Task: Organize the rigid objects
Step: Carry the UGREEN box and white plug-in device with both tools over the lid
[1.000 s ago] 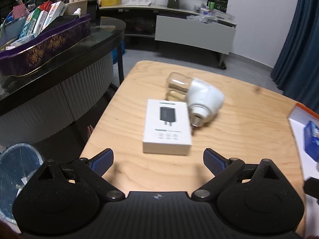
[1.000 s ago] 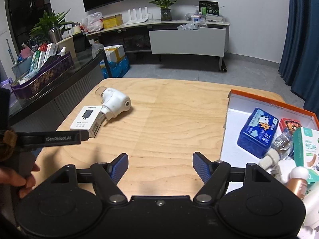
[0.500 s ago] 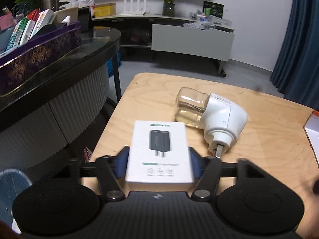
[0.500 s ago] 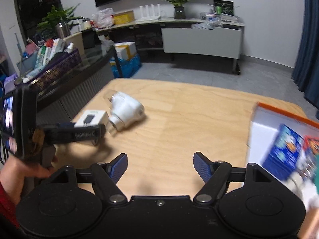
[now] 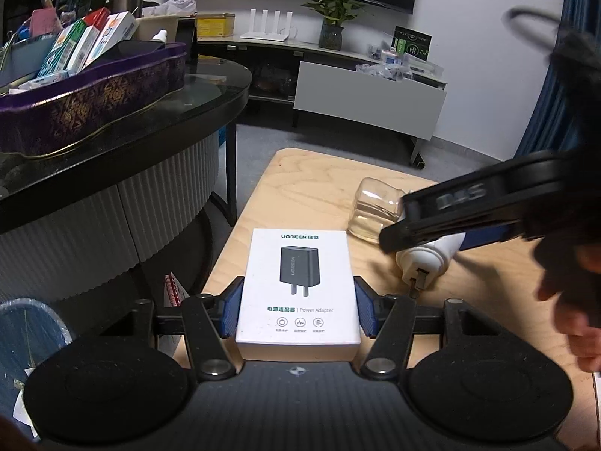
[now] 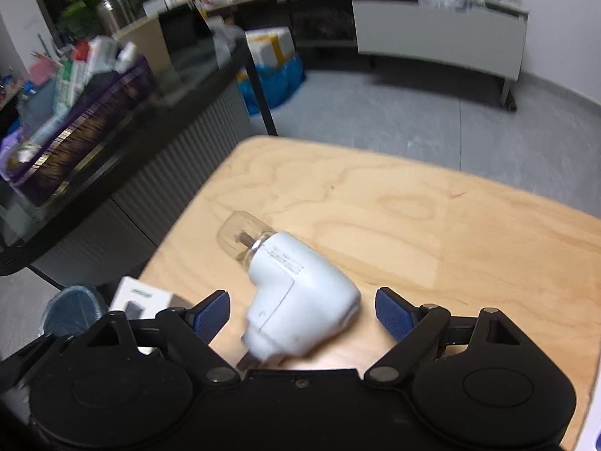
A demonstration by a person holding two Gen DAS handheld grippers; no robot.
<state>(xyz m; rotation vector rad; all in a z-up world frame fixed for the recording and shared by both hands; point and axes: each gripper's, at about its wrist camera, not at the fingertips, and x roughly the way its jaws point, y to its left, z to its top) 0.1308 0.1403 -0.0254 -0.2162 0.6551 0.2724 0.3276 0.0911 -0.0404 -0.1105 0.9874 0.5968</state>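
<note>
A white power adapter box (image 5: 298, 285) lies at the left edge of the wooden table (image 5: 311, 184), and my left gripper (image 5: 298, 310) is shut on it, blue pads pressing both long sides. Beside it lies a white plug-in device with a clear bottle (image 6: 296, 293). My right gripper (image 6: 302, 314) straddles that device with its jaws opening wide; the pads (image 6: 390, 315) stand clear of it. In the left wrist view the right gripper's black finger (image 5: 450, 214) covers most of the device (image 5: 424, 259). A corner of the box (image 6: 141, 297) shows in the right wrist view.
A dark curved counter (image 5: 150, 124) with a purple patterned tray (image 5: 94, 101) of boxes rises left of the table. A blue bin (image 5: 26, 334) stands on the floor below. A hand (image 5: 578, 300) holds the right gripper. A white cabinet (image 6: 439, 37) stands far back.
My left gripper closed on the adapter box. The right gripper swung left across the table, away from the orange-rimmed tray, and came down around the white plug-in device with wider jaws.
</note>
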